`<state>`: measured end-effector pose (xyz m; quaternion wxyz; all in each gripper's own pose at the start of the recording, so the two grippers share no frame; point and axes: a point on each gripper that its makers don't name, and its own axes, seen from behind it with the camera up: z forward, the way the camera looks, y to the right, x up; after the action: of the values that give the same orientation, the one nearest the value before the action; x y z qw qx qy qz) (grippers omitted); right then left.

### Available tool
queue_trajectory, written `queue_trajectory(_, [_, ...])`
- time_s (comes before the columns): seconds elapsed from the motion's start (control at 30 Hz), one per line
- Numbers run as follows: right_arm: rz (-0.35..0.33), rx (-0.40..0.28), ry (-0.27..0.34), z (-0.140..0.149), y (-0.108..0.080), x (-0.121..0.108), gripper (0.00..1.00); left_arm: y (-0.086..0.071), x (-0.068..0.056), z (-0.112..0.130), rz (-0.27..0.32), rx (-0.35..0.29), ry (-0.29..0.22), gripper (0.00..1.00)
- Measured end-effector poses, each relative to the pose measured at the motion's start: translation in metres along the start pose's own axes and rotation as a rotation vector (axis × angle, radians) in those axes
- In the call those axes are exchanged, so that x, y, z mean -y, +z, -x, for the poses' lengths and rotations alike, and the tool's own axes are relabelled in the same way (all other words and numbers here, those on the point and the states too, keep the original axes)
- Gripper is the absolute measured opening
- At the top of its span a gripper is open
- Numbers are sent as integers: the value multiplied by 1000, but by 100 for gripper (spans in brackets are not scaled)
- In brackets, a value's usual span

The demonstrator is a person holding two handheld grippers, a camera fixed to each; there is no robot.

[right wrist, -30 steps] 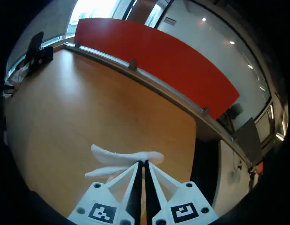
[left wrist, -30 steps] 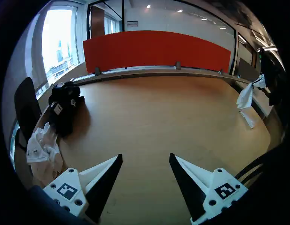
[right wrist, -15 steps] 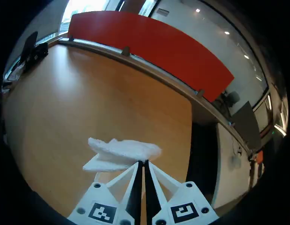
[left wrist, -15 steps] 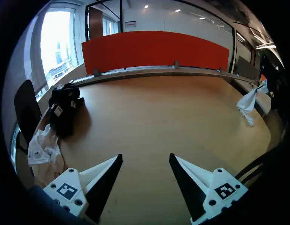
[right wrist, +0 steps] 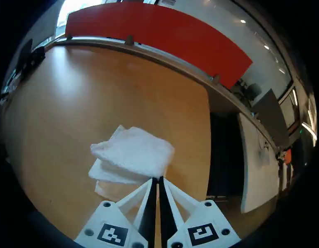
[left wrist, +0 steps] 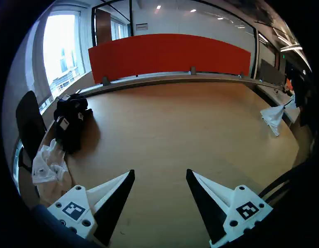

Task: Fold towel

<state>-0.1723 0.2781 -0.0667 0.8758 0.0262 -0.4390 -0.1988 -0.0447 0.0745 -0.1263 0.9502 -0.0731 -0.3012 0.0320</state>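
Wooden table in a glass-walled office, backed along its far edge by a red screen, with a bright window to the left in the left gripper view. Seen there at the table's left end: a black bundle, just beside it a crumpled white cloth, and behind both a dark chair. Low over bare wood, left gripper with jaws spread wide, holding nothing, both fingers well apart from the bundle and cloth. Far off at the table's right edge in that same view, the white towel hanging in folds, its top lost against a dark shape, the holder not clear from there. In the right gripper view, right gripper with jaws drawn together to a thin slit, clamped on the near edge of the towel. Towel folded into several layers, spread ahead of the fingertips and to their left, over the wood near the table's right edge; touching the tabletop or held just above it, impossible to tell. Beyond that edge, a dark gap and then a second, pale desk.
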Motion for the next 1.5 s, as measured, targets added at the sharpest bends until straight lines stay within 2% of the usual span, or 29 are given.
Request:
queue_trajectory(0.8, [-12, 118, 66, 60, 13, -1, 3, -3, 1, 1, -12, 11, 20, 92])
queue_trajectory(1.5, [3, 202, 71, 88, 28, 2, 4, -7, 1, 9, -24, 26, 28, 92])
